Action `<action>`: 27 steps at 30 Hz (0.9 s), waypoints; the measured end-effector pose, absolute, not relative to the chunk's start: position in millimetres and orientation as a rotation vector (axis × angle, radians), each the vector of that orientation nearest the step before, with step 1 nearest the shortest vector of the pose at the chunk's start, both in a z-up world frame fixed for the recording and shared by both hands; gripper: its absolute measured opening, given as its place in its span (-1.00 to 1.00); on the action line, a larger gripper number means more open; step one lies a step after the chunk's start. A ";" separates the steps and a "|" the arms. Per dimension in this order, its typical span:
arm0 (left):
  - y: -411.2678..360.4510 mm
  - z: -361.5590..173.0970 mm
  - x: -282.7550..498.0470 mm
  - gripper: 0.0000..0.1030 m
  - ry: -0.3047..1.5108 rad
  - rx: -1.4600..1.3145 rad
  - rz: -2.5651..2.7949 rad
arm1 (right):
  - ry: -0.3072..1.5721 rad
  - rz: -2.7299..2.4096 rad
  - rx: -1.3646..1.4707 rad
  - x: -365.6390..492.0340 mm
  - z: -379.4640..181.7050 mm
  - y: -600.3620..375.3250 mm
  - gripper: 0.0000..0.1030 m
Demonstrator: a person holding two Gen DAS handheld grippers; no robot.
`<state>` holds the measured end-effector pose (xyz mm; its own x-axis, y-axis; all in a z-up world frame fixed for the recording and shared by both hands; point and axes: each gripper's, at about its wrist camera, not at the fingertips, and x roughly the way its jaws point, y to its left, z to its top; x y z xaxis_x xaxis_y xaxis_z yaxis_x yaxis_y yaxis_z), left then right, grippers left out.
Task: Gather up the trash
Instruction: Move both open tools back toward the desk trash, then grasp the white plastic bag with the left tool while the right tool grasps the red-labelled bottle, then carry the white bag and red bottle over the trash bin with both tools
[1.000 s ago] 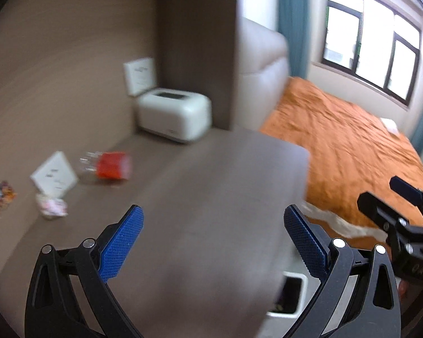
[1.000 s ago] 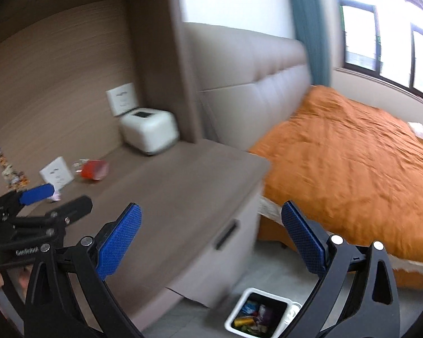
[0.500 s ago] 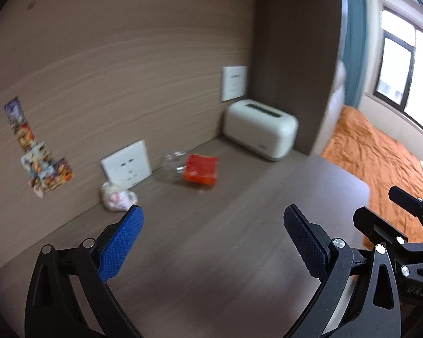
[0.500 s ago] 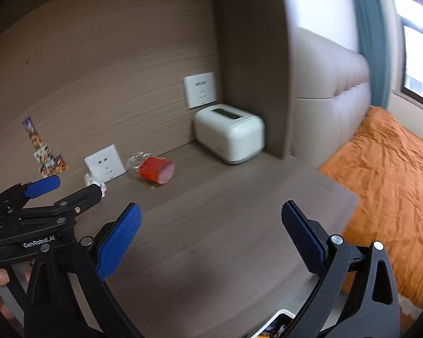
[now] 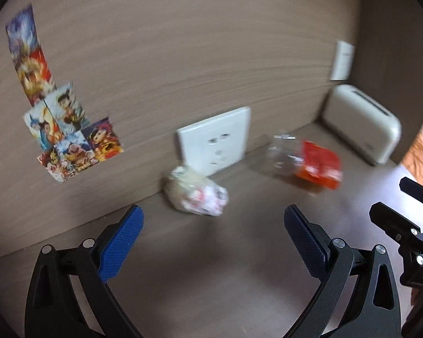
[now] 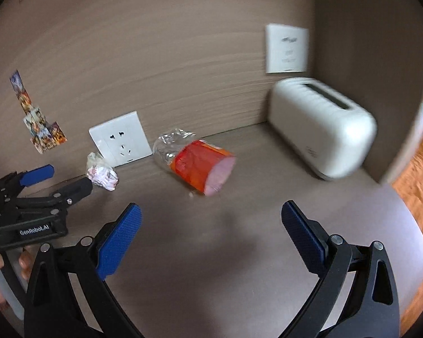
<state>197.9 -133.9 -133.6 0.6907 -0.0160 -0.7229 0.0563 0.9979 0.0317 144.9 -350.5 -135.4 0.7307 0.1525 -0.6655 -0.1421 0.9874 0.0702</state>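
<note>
Trash on the bench (image 6: 211, 253) comprises two pieces lying against the wood-grain back wall: a crumpled paper wad (image 5: 196, 193) just in front of the wall socket (image 5: 215, 140), and a toppled clear plastic bottle with a red label (image 6: 194, 166), lying on its side between the socket and the white box-shaped appliance (image 6: 321, 129) in the corner. Left hand-held gripper (image 5: 211, 233), jaws spread wide and empty, points at the wad from close range; right hand-held gripper (image 6: 208, 231), likewise released and empty, faces the bottle from somewhat farther back. Neither piece is touched yet. Motion blur softens both views, so fine contours of the wad are uncertain. Likely hazards, as a judgement: the wad sits tight to the wall, so an advancing finger may strike the socket plate or push the paper aside instead of bracketing it; the bottle, round and light, may roll or squirt out under a closing pinch, especially on its smooth label; the two grippers work near each other and could collide. Stickers (image 5: 59, 129) on the wall are not trash.
</note>
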 end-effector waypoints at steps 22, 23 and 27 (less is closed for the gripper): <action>-114.9 -196.4 263.5 0.39 0.939 -0.016 0.031 | 0.843 0.412 -0.226 281.4 -184.4 -295.8 0.61; -116.2 -196.3 263.1 0.27 0.932 -0.007 0.026 | 0.841 0.416 -0.216 279.0 -183.6 -295.5 0.58; -115.3 -195.5 257.2 0.20 0.925 -0.020 0.020 | 0.822 0.396 -0.153 266.8 -174.9 -302.4 0.58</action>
<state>257.2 -115.3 -195.5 0.6017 0.0091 -0.7987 -0.0259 0.9996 -0.0081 266.8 -302.4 -174.9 0.6127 0.2835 -0.7377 -0.4007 0.9160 0.0192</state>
